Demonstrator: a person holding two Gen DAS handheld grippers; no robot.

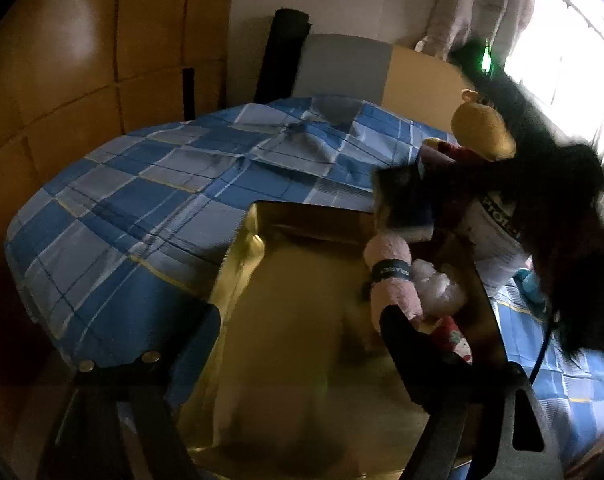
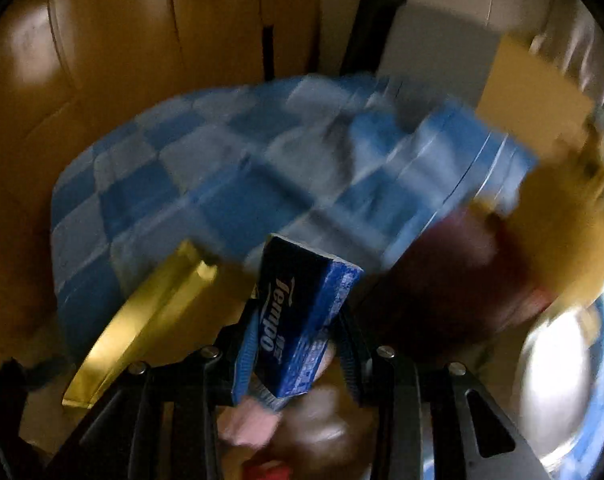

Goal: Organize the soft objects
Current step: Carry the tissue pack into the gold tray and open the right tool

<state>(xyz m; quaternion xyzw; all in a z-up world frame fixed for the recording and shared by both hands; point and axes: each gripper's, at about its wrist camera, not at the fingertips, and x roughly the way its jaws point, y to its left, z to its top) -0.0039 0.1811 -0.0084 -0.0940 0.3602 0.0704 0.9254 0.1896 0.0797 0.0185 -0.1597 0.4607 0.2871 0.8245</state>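
Tissue pack (image 2: 302, 316) pinched in right claw (image 2: 297, 344), above gold box (image 2: 141, 312).

Pack: light, squashy w/ slick film, likely slips; grip across narrow faces, mid-length. Right claw partly closed on it. Left claw (image 1: 297, 340) wide apart, empty, over box interior. Box on bed w/ blue check sheet (image 1: 141, 200); inside: pink plush roll (image 1: 390, 280) w/ dark band, pale plush, red-white bit. Yellow plush (image 1: 482, 132) beyond box rim.
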